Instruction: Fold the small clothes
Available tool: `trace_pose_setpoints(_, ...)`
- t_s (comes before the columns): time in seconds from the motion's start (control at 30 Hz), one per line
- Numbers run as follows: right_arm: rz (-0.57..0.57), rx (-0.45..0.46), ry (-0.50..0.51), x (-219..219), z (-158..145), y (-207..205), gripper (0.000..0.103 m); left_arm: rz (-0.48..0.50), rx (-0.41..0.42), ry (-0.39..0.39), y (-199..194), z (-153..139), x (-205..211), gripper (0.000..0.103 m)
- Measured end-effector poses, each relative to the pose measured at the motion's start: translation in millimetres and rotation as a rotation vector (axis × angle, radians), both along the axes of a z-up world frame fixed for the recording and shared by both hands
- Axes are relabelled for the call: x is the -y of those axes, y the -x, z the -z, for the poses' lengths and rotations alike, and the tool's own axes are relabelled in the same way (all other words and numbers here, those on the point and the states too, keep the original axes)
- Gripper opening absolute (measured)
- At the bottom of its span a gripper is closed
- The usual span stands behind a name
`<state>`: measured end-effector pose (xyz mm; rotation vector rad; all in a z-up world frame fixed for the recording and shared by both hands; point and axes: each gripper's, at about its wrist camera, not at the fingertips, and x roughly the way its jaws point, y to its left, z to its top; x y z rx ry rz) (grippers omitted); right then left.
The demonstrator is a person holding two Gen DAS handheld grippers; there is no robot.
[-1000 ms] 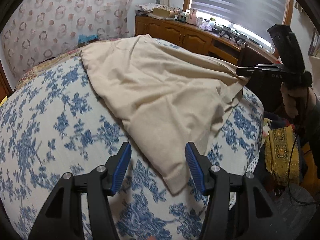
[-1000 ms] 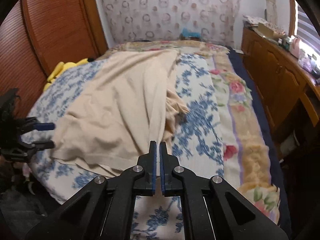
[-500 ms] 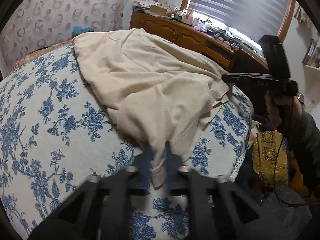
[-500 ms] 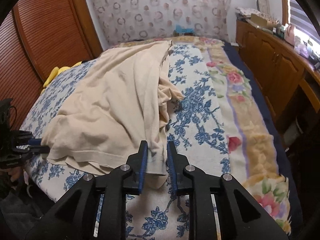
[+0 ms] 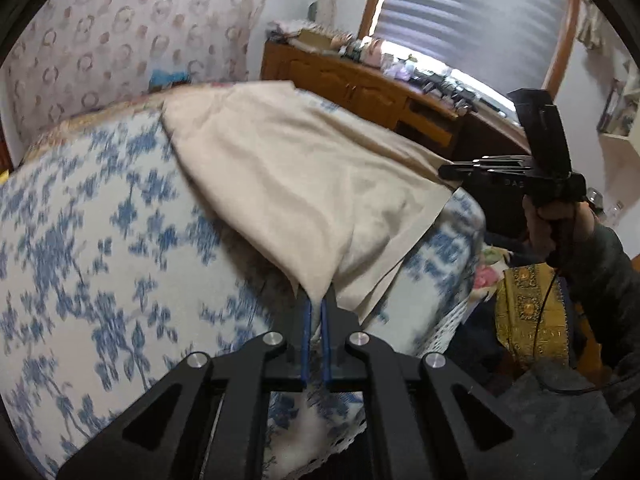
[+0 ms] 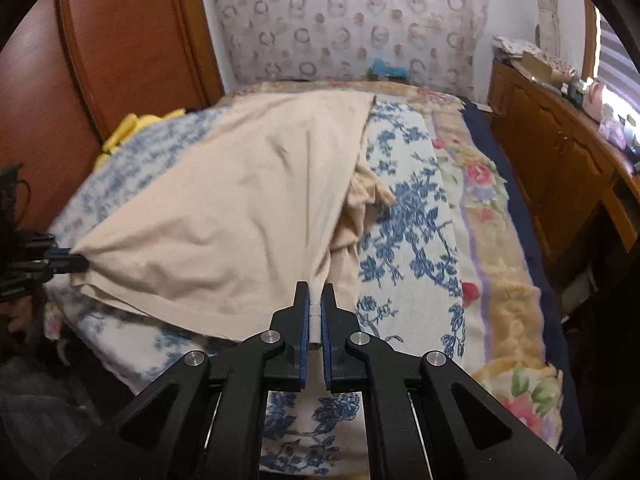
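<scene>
Beige cloth (image 5: 304,184) lies spread on the bed (image 5: 92,240), its near hem pinched at two corners: left tool (image 5: 315,308) clamped on one, right tool (image 6: 316,304) closing on the other, fabric between its jaws. For a clean fold, both should lift together, keep the hem taut and carry it evenly toward the far edge. A second earlier the left tool gaped wide over the hem, gripping nothing

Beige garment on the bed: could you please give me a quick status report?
Left gripper shut on beige garment corner. Right gripper shut on its hem. Garment stretched between them over the floral bedspread. Nothing in the way.
</scene>
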<state>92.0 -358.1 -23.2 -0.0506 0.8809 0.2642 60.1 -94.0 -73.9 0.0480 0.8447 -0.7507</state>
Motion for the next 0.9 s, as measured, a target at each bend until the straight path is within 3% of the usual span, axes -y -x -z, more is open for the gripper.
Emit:
trace_pose_setpoints(0.17,0.068,0.017,0.053,4.3,13.8,-6.4,0.038,0.003,-0.009,-0.022,1.9,9.2,3.0,0.001)
trace_pose_setpoints(0.37,0.06,-0.048,0.017,5.0,31.5,-11.8,0.042,-0.001,-0.024,-0.02,-0.4,13.3,4.6,0.001)
trace_pose_setpoints(0.47,0.036,-0.037,-0.003,1.8,32.6,-8.0,0.04,0.003,-0.015,-0.012,0.3,13.2,4.5,0.001)
trace_pose_setpoints(0.5,0.023,-0.038,-0.008,-0.1,32.6,-7.0,0.032,0.004,-0.007,0.004,1.1,9.6,3.3,0.001)
trace_pose_setpoints(0.53,0.002,-0.041,-0.02,-2.5,32.8,-6.2,0.016,0.004,0.006,0.026,1.6,3.4,2.9,0.001)
trace_pose_setpoints(0.57,-0.026,-0.05,-0.043,-5.9,32.4,-5.9,0.008,0.002,0.015,0.038,0.6,-1.1,1.5,0.001)
trace_pose_setpoints(0.7,-0.084,-0.025,-0.129,-9.6,20.6,-7.2,0.006,-0.018,0.069,0.116,-13.9,-35.7,-7.9,0.001)
trace_pose_setpoints(0.83,-0.061,0.097,-0.259,5.9,-17.3,-19.3,0.006,-0.051,0.133,0.158,-45.3,-68.7,-14.8,0.001)
trace_pose_setpoints(0.9,-0.049,0.16,-0.275,10.4,-37.0,-32.3,0.006,-0.068,0.163,0.162,-65.3,-81.0,-15.5,0.001)
